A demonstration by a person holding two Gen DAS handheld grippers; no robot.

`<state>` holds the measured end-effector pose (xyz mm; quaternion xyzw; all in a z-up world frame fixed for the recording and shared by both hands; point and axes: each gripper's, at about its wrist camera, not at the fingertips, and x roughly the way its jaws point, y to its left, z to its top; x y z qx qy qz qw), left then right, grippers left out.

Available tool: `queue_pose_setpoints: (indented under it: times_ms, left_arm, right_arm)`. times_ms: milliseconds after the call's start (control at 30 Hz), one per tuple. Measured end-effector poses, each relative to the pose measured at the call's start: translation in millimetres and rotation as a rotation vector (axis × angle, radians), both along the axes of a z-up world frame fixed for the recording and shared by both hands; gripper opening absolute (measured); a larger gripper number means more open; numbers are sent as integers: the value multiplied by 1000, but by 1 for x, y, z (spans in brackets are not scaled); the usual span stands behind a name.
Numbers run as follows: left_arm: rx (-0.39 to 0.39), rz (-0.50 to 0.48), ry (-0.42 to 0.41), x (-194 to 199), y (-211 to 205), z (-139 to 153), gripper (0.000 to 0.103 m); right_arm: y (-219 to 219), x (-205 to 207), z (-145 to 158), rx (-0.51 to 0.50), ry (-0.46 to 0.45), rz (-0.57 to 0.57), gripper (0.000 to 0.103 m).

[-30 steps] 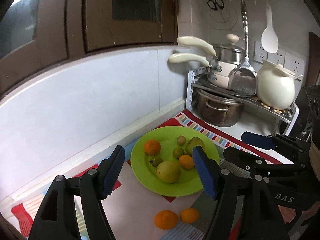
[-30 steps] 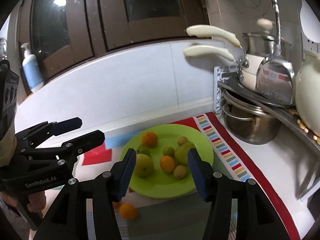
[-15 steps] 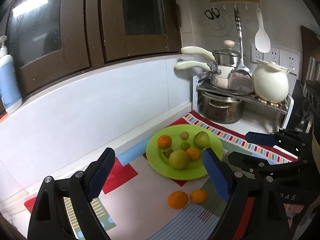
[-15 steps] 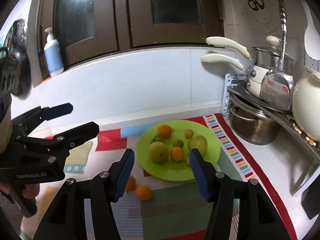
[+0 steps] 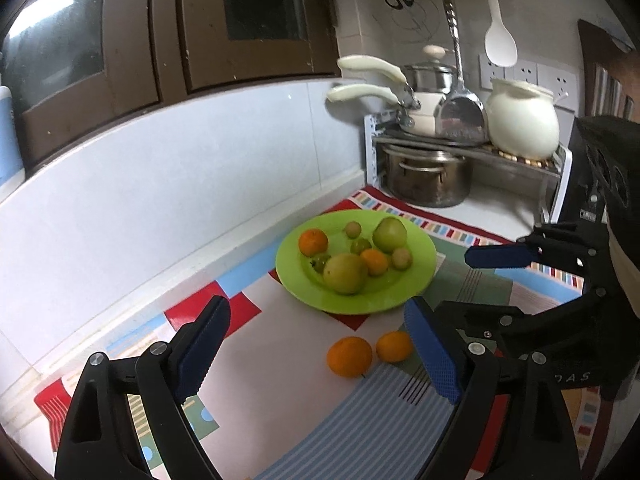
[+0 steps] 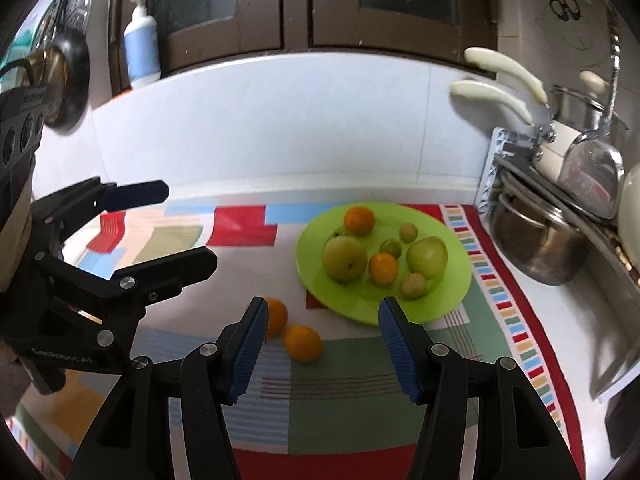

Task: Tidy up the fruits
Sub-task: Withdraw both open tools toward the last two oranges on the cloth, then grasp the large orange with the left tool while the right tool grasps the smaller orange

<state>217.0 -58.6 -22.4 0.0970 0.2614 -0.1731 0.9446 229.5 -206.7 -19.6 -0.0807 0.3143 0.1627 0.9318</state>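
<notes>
A green plate (image 5: 420, 276) (image 6: 452, 300) on the patchwork mat holds several fruits: two oranges, two large green fruits (image 5: 345, 273) (image 6: 426, 257) and small greenish ones. Two loose oranges (image 5: 349, 356) (image 5: 394, 345) lie on the mat in front of the plate, also in the right wrist view (image 6: 303, 343) (image 6: 277, 315). My left gripper (image 5: 316, 350) is open and empty, above and short of the loose oranges. My right gripper (image 6: 322, 340) is open and empty, with one loose orange between its fingertips in view. Each gripper shows in the other's view (image 5: 496, 257) (image 6: 136, 194).
A metal rack (image 5: 468, 152) at the right holds a steel pot (image 5: 426, 180), saucepans and a white jug (image 5: 522, 122). A white tiled wall runs behind the mat. A soap bottle (image 6: 141, 46) stands on the ledge at upper left.
Both grippers have pulled back and up from the plate, which now looks farther away. The two loose oranges have come fully into view. Both grippers stay open.
</notes>
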Motion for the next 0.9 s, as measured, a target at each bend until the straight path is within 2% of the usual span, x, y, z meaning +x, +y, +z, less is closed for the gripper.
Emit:
queue_pose_setpoints:
  times_ms: [133, 400, 567, 833, 900]
  left_arm:
    - [7, -25, 26, 2, 0, -15, 88]
    - [18, -79, 103, 11, -4, -42, 77]
    - [14, -109, 151, 23, -6, -57, 74]
    - [-11, -148, 218, 42, -7, -70, 68]
    - [-28, -156, 245, 46, -7, -73, 63]
  right_arm:
    - [5, 2, -11, -33, 16, 27, 58]
    - [10, 11, -36, -57, 67, 73, 58]
    - [11, 22, -53, -60, 110, 95, 57]
    - [13, 40, -72, -51, 180, 127, 52]
    - [13, 44, -76, -41, 195, 130, 48]
